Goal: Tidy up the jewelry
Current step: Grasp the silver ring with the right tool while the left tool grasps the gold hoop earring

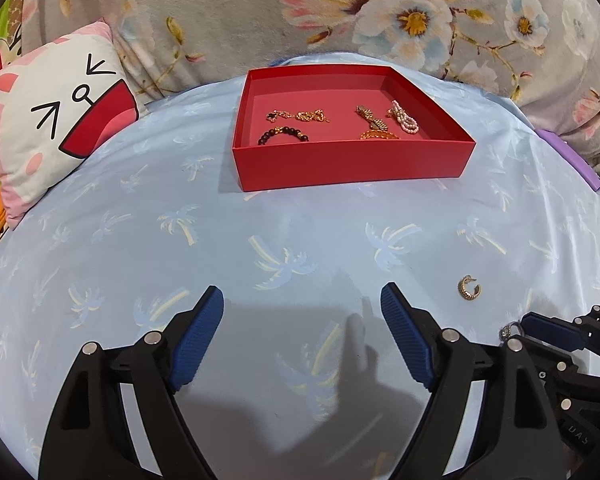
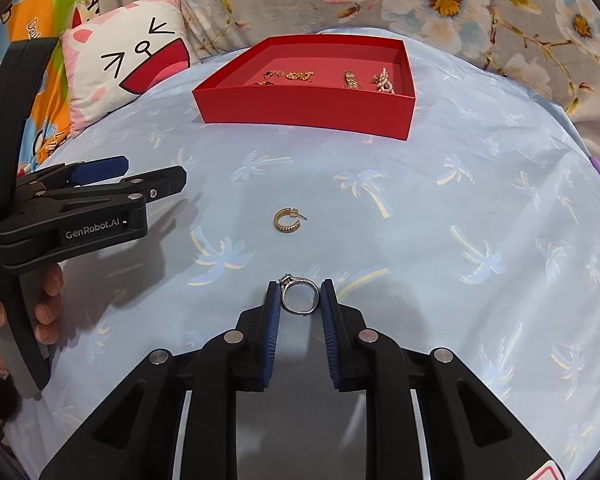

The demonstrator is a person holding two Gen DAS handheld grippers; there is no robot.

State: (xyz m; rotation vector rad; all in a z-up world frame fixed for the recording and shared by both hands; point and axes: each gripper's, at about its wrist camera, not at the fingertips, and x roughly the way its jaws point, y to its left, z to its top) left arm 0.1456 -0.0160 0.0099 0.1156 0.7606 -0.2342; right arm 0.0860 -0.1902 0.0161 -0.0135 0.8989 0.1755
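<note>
A red tray [image 1: 352,162] [image 2: 300,108] sits at the far side of the blue cloth and holds several jewelry pieces, among them a dark bead bracelet [image 1: 283,134] and a pearl piece [image 1: 404,117]. A gold hoop earring [image 1: 468,287] [image 2: 287,220] lies on the cloth. My right gripper [image 2: 300,294] is shut on a silver ring [image 2: 299,295], gripped between its blue pads just above the cloth. My left gripper [image 1: 302,308] is open and empty, to the left of the earring; it also shows in the right wrist view [image 2: 120,176].
A cat-face pillow [image 1: 56,120] [image 2: 128,60] lies at the back left. A floral blanket [image 1: 380,12] runs along the back. A purple edge [image 1: 572,160] lies at the right of the cloth.
</note>
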